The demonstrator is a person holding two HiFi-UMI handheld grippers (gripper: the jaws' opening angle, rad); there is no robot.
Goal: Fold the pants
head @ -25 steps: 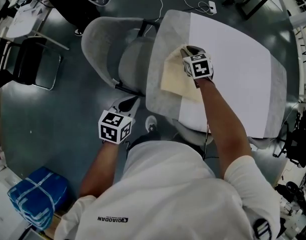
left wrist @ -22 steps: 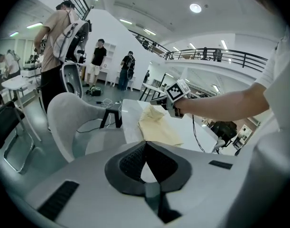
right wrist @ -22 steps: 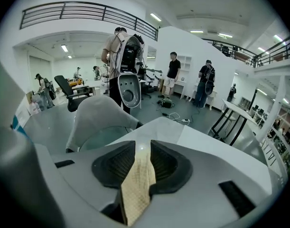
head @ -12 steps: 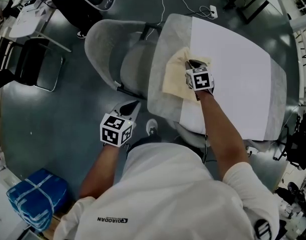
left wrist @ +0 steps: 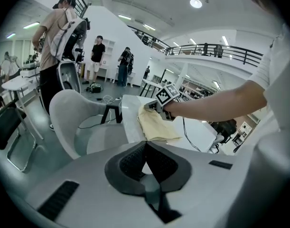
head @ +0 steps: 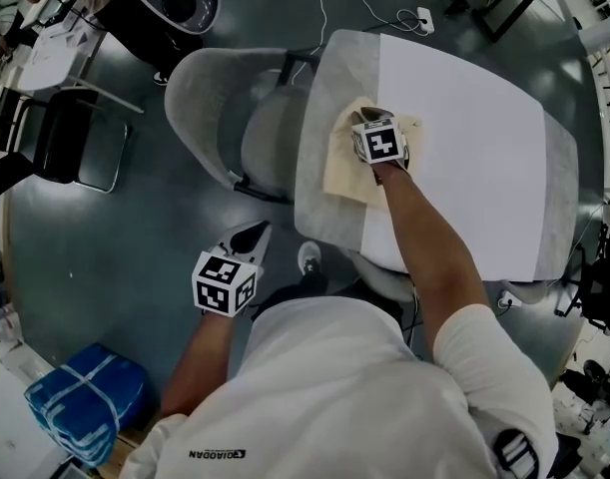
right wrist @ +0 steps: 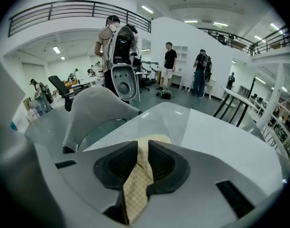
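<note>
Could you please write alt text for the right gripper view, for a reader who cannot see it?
A strip of the cream pants runs pinched between the dark jaws of the right gripper, which have just been opening a little. Beyond them lie a white table and a grey chair, with people standing in a bright hall.

My right gripper (head: 370, 118) is out ahead on a stretched arm, tilted down, jaws just eased wider, pants (right wrist: 135, 184) pinched between them; my left gripper (head: 247, 238) hangs low beside me, jaws together, empty
</note>
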